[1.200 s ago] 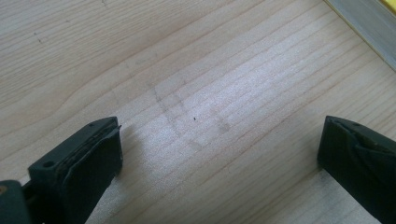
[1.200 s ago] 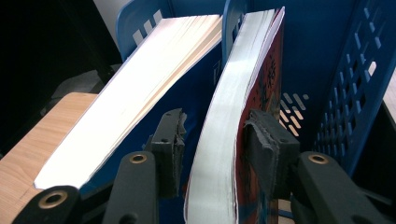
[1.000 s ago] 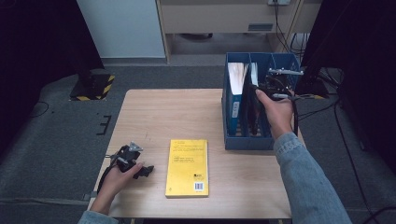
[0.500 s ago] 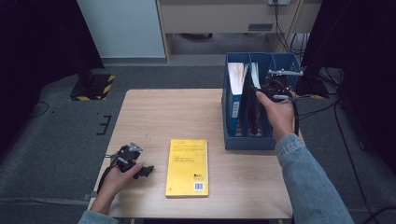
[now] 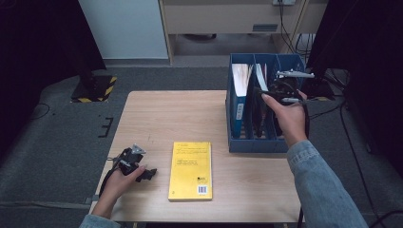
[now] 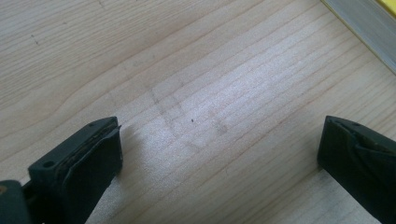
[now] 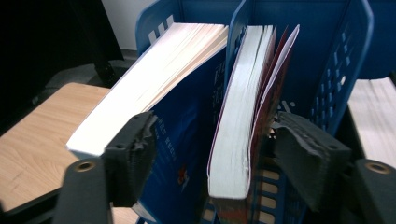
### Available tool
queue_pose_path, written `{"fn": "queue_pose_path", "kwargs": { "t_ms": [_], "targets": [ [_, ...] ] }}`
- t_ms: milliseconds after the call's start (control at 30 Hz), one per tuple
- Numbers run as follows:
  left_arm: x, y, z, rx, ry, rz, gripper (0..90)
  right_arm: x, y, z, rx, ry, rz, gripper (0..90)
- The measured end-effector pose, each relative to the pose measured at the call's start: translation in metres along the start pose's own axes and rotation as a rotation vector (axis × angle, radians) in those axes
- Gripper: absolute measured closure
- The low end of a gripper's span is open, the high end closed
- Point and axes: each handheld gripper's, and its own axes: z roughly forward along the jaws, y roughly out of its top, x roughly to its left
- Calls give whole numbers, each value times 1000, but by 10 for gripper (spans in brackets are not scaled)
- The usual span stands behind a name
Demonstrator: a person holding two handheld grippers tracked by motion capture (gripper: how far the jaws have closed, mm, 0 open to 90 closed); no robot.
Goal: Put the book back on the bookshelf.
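Observation:
A yellow book [image 5: 190,170] lies flat near the table's front edge; its page edge [image 6: 362,25] shows in the left gripper view. My left gripper [image 5: 150,172] rests on the wood just left of it, open [image 6: 219,154], with only bare tabletop between the jaws. A blue file rack [image 5: 237,137] stands at the right of the table. My right gripper [image 5: 267,97] hovers over its middle slot, open [image 7: 219,163]. Its jaws straddle a red-covered book [image 7: 240,121] and the corner of a thick blue book [image 7: 184,116], without squeezing them.
The wooden table [image 5: 180,114] has bare room behind the yellow book and left of the rack. The rack's perforated blue divider [image 7: 343,74] stands right of the red book. Dark floor, cables and a cabinet surround the table.

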Motion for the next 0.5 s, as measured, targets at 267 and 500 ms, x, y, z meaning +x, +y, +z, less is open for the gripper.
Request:
{"fn": "queue_pose_path", "kwargs": {
  "t_ms": [267,500],
  "targets": [
    [0,0,0,0,0,0,0,1,-2,-14,-1,11,-30,212],
    [0,0,0,5,0,5,0,2,-6,-21,9,15,-75,181]
  ]
}}
